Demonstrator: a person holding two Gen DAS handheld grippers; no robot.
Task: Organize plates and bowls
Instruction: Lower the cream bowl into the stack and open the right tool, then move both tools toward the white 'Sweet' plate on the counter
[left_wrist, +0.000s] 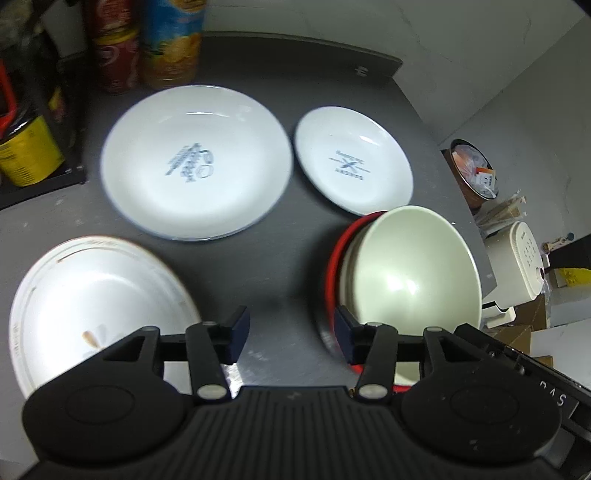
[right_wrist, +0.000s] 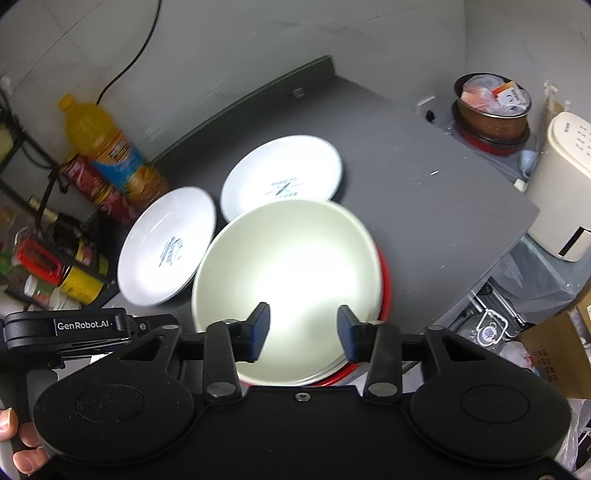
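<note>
Lower right in the left wrist view, the glossy cream ceramic bowl sits nested in a red-rimmed stack: stiff, slippery, breakable, best pinched at its rim. Left gripper and right gripper both stand apart, empty.

left gripper: jaws apart, empty | right gripper: jaws apart, empty
</note>
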